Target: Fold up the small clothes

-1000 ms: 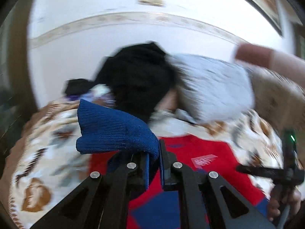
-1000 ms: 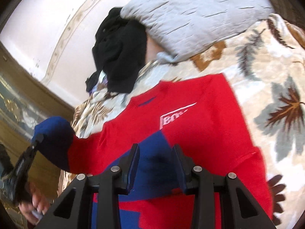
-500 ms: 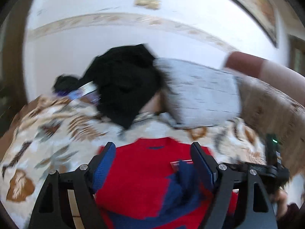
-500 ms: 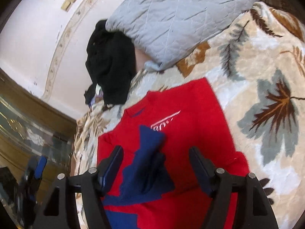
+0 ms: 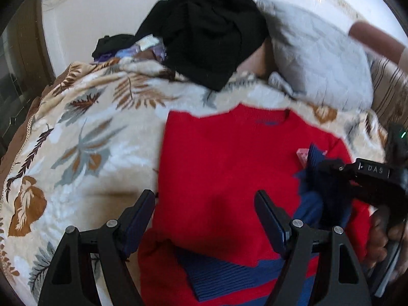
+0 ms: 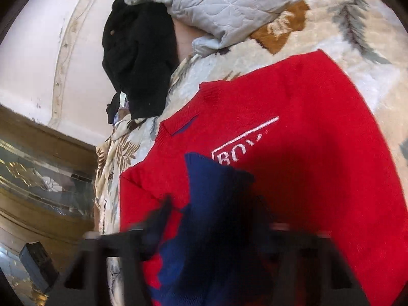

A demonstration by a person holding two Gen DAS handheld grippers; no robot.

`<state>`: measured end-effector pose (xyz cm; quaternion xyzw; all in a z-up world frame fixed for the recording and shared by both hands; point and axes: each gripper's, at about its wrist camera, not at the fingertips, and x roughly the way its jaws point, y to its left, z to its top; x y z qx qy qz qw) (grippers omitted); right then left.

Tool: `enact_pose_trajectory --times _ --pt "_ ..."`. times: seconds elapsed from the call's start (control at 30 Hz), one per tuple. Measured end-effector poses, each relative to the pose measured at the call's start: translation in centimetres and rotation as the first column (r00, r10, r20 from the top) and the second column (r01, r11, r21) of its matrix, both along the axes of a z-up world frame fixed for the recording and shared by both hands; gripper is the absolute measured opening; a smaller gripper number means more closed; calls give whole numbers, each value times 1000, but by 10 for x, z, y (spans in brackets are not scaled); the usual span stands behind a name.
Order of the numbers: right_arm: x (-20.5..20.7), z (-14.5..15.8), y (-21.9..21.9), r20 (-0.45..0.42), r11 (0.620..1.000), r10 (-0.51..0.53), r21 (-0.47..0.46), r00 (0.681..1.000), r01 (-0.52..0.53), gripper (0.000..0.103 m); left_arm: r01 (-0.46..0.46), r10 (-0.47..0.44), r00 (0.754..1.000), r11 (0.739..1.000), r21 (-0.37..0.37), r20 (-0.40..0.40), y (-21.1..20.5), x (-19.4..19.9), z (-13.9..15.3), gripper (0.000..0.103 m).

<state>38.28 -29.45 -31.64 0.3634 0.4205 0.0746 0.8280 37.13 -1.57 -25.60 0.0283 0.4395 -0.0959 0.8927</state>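
Left wrist view: left gripper [image 5: 205, 215] angled down, fingers apart over red sweater [image 5: 229, 165]; right gripper [image 5: 329, 178] just closing on blue sleeve [image 5: 309, 204].

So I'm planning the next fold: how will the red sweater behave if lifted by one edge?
The sweater would probably droop, being soft knit. Its folded blue sleeve might slide off. It looks light, lying flat on the blanket.
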Motion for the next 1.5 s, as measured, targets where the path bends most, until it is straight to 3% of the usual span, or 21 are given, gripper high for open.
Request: enact_pose_trajectory --times 0.07,0.2,0.27,0.4,0.5,0.57,0.6,0.63,0.67,0.7,0.73,0.83,0.9,0.93,0.97,1.03,1.13,1.27,1.33,1.4,1.5 --pt "-7 16 0 62 999 -9 -37 998 11 7 -15 15 1000 1000 22 -21 1 1 -7 81" --pt "-51 79 -14 300 995 -41 -76 953 67 7 -37 37 999 999 22 -11 4 1 -6 80" --pt "-75 98 -28 356 985 -60 -132 933 114 7 -35 35 999 999 21 4 3 -2 -3 81" --pt "-82 73 -54 226 972 -57 -209 972 105 11 -12 11 1000 998 62 20 -7 -8 -3 81" --pt "-71 49 -66 100 998 -23 -57 995 29 12 0 -1 1000 997 71 17 -15 -9 -5 81" --pt "-66 40 -68 77 1000 -8 30 997 5 15 -8 7 1000 998 68 10 -18 -9 -7 81" --pt "-63 38 -66 80 998 2 59 997 -7 29 -7 8 1000 998 66 -3 -20 -7 -10 81" --pt "-59 35 -62 74 996 15 86 997 -21 61 -2 3 1000 998 67 -14 -22 -7 -13 81" --pt "-53 31 -57 61 994 13 110 998 -20 80 12 -9 1000 997 73 -28 -26 -8 -17 81" --pt "-51 29 -52 64 993 -5 119 998 -2 90 23 -20 999 996 84 -36 -29 -8 -21 81" --pt "-49 27 -48 71 993 -14 118 997 6 90 36 -32 999 994 100 -39 -32 -10 -24 81" --pt "-30 15 -30 36 997 5 82 999 -8 89 56 -52 998 990 132 -38 -37 -14 -30 81" --pt "-19 1 -24 14 996 7 88 1000 -8 79 71 -65 997 988 138 -51 -41 -16 -35 81" --pt "-14 -6 -20 -3 997 19 81 1000 -18 63 84 -76 995 985 151 -60 -44 -17 -38 81" --pt "-10 -11 -15 -19 998 23 61 1000 -22 41 92 -83 995 982 167 -62 -46 -18 -40 81" --pt "-7 -13 -10 -2 1000 16 1 1000 -16 29 102 -95 994 977 188 -48 -48 -19 -41 81" --pt "-16 8 -8 65 1000 29 -13 997 -29 9 98 -91 995 981 168 -51 -44 -18 -37 81" --pt "-57 61 -15 266 999 29 -49 963 -16 6 56 -53 998 989 135 -29 -38 -16 -27 80" --pt "-75 77 -25 317 996 15 -92 948 15 6 43 -43 999 992 122 -2 -39 -19 -20 80" --pt "-85 76 -39 303 990 -4 -131 953 46 6 33 -36 999 993 112 20 -41 -21 -16 81" --pt "-91 57 -64 206 976 -44 -198 978 86 6 54 -56 998 992 110 15 -47 -23 -16 81"
